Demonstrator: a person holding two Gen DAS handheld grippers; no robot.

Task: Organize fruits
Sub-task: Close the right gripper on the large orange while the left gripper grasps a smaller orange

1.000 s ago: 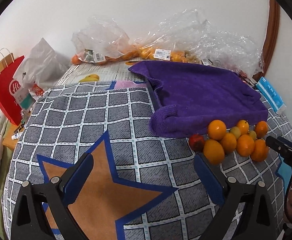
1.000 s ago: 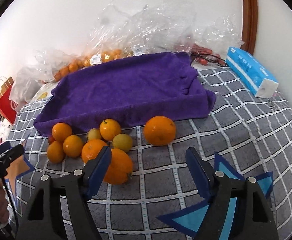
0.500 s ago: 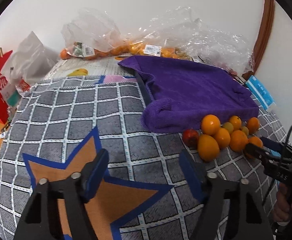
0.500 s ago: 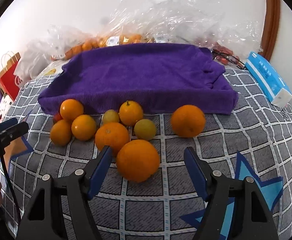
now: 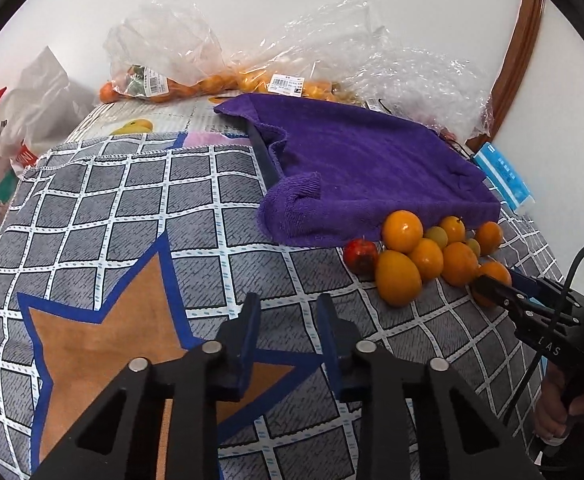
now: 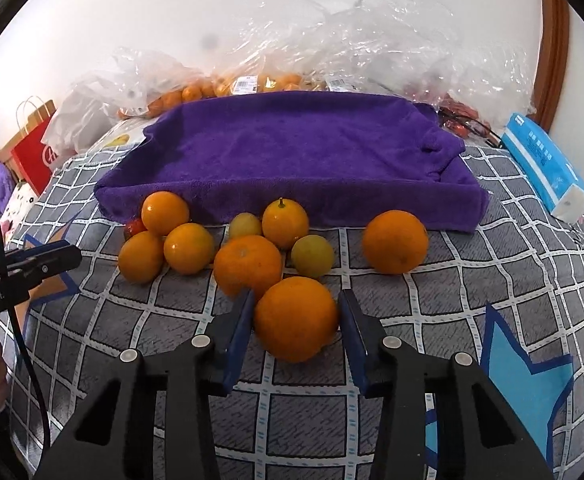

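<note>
A large orange (image 6: 295,318) sits on the checked cover between the closing jaws of the right gripper (image 6: 296,322), both pads at its sides. Beyond its tips lie smaller oranges (image 6: 248,266), two yellow-green fruits (image 6: 312,256) and a red one (image 5: 360,256), bunched against the purple towel (image 6: 292,152).

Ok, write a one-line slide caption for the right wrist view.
Right gripper closing around a large orange at the front of a fruit cluster, before a purple towel.
</note>
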